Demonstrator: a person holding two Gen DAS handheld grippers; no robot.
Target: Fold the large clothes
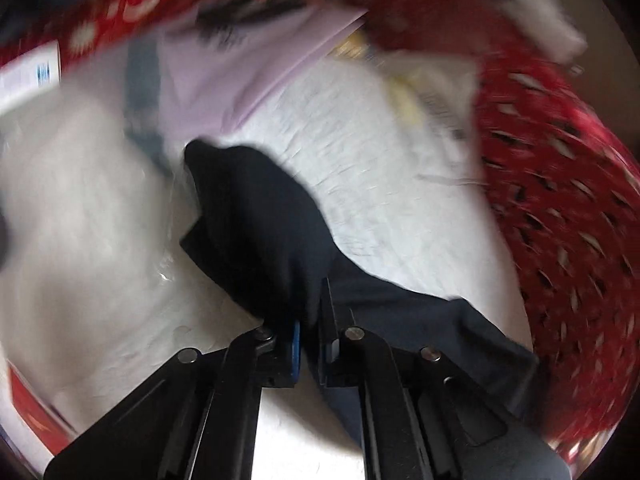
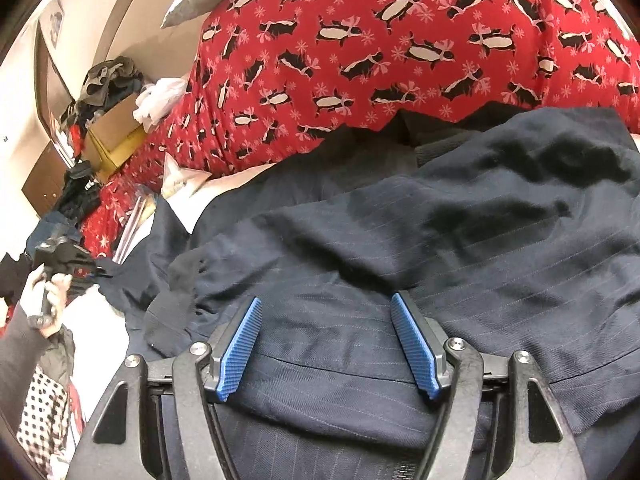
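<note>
A dark navy pinstriped garment (image 2: pixel 400 220) lies rumpled across the bed. My right gripper (image 2: pixel 326 300) hovers just over it, jaws wide apart, blue pads (image 2: pixel 240 344) on either side of a seam and pinching nothing. In the left wrist view, which is motion-blurred, my left gripper (image 1: pixel 310 320) is shut on a fold of the same dark cloth (image 1: pixel 256 216), which rises in a peak off the white sheet (image 1: pixel 380 184). At the far left of the right wrist view a hand (image 2: pixel 44 296) holds that left gripper (image 2: pixel 78 262), with dark cloth trailing from it.
A red penguin-print blanket (image 2: pixel 360 40) is heaped behind the garment and curls round the right side (image 1: pixel 560 200). A lilac cloth (image 1: pixel 224 76) lies on the sheet. A cardboard box (image 2: pixel 116 128) piled with clothes and a white bag (image 2: pixel 160 96) stand at the left.
</note>
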